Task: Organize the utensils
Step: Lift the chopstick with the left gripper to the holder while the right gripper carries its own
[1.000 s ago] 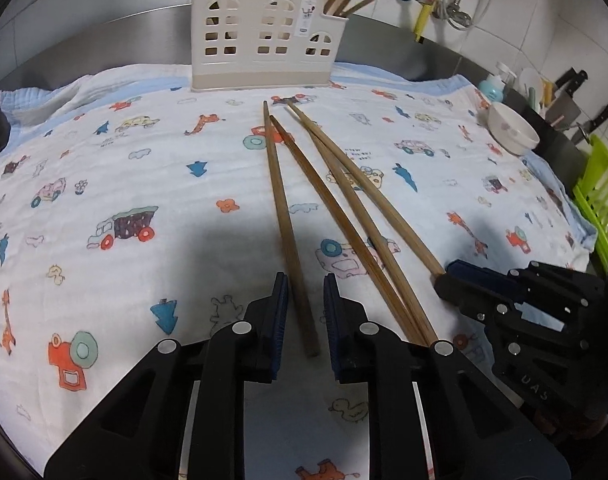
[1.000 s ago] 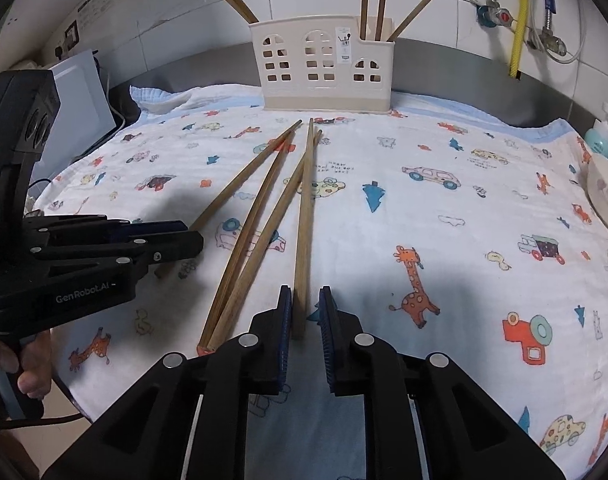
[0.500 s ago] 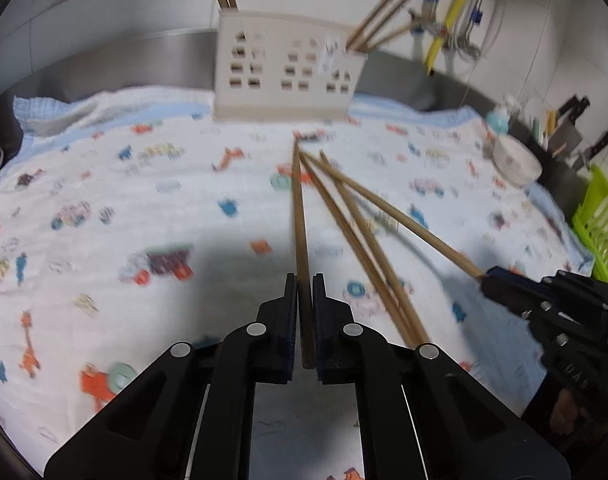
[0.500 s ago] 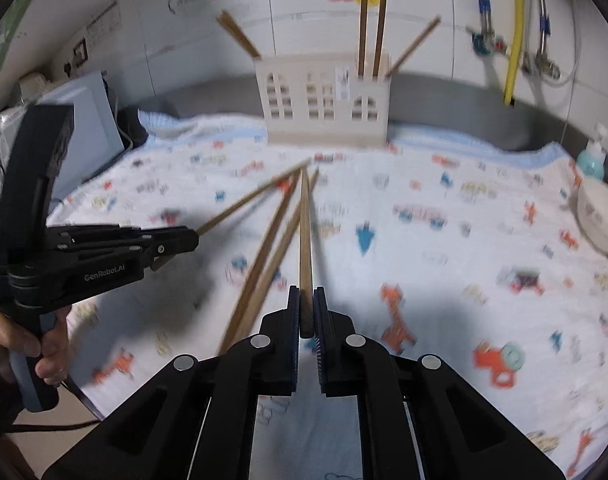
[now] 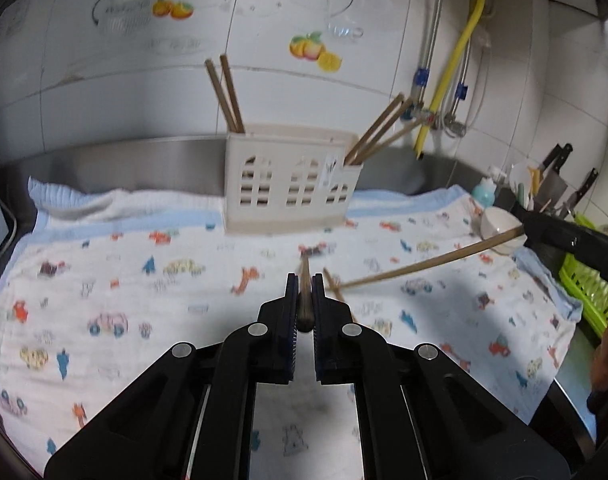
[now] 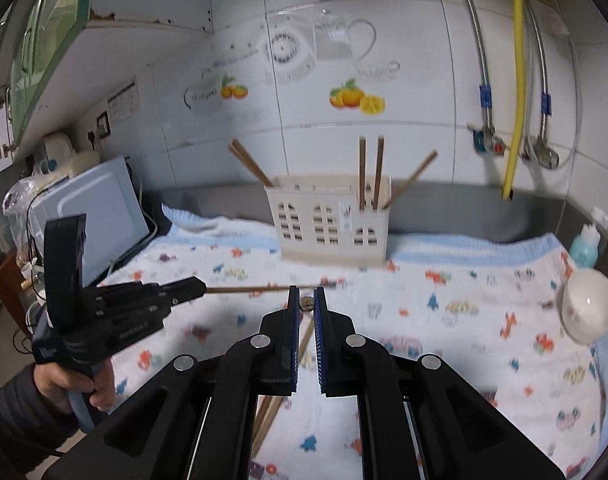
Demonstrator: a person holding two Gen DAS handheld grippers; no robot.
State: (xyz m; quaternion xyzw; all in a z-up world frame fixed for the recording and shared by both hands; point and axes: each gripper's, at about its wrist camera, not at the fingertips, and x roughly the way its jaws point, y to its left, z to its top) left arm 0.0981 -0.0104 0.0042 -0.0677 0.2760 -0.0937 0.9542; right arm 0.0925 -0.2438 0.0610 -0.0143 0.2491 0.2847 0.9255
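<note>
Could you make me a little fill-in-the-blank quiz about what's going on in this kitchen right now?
1. Each gripper holds one wooden ____.
2. The cream holder stands at the ____ edge of the cloth.
3. Chopsticks already in the holder number ____.
4. The white bowl sits on the cloth's ____ side.

Answers: chopstick; far; five; right

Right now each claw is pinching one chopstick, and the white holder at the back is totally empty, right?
Not quite. The left claw and right claw do each pinch one chopstick, but the white holder is not empty. The right wrist view shows chopsticks standing in it: two leaning out on one side and three on the other.
</note>
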